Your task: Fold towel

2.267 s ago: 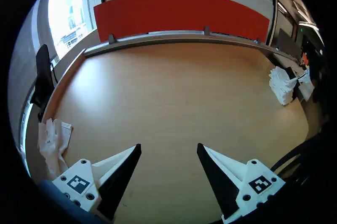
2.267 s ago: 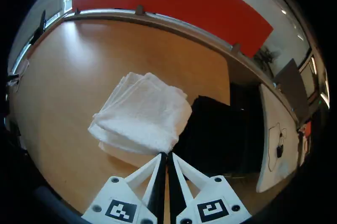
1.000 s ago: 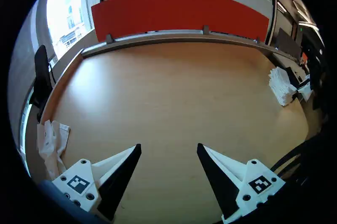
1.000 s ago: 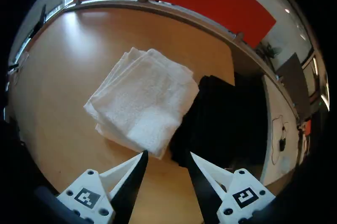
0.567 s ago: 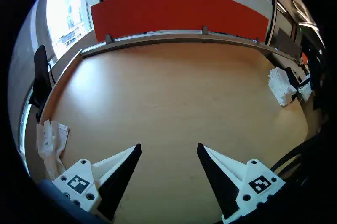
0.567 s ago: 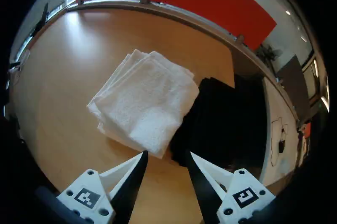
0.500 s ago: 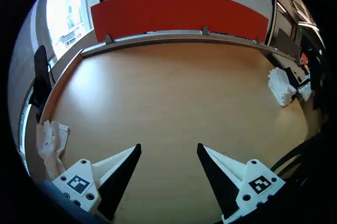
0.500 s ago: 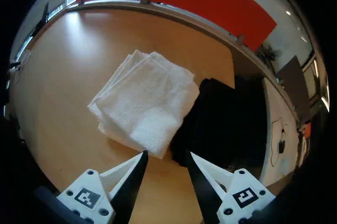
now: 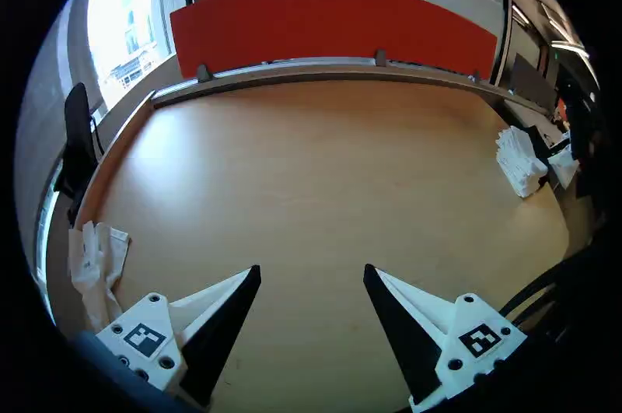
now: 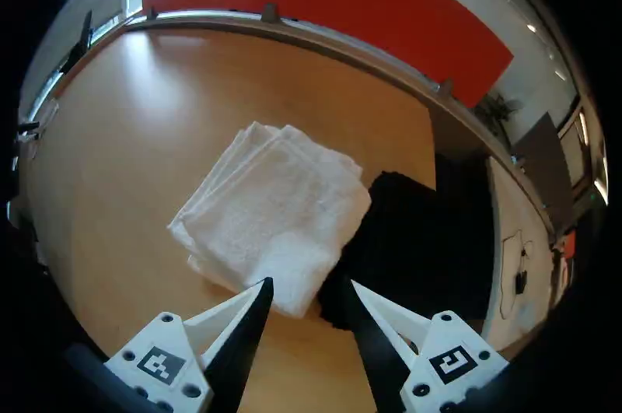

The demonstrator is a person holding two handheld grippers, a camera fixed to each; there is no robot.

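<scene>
In the right gripper view the right gripper (image 10: 309, 288) sits at the bottom of the frame, jaws partly apart and holding nothing. The towel (image 10: 272, 215), white and folded into a thick square, lies just ahead at centre frame, its near corner reaching into the gap between the fingertips. Its right edge touches a black thing (image 10: 412, 250) at the table's right edge. To the left and beyond it the table (image 10: 117, 141) is bare wood up to the red panel (image 10: 350, 1) along the far rim.

In the left gripper view the left gripper (image 9: 311, 273) is spread wide and empty over bare table (image 9: 311, 164). A white cloth (image 9: 97, 257) lies at the lower left edge, a white pile (image 9: 519, 160) at the right edge, and a chair (image 9: 78, 141) stands past the left rim.
</scene>
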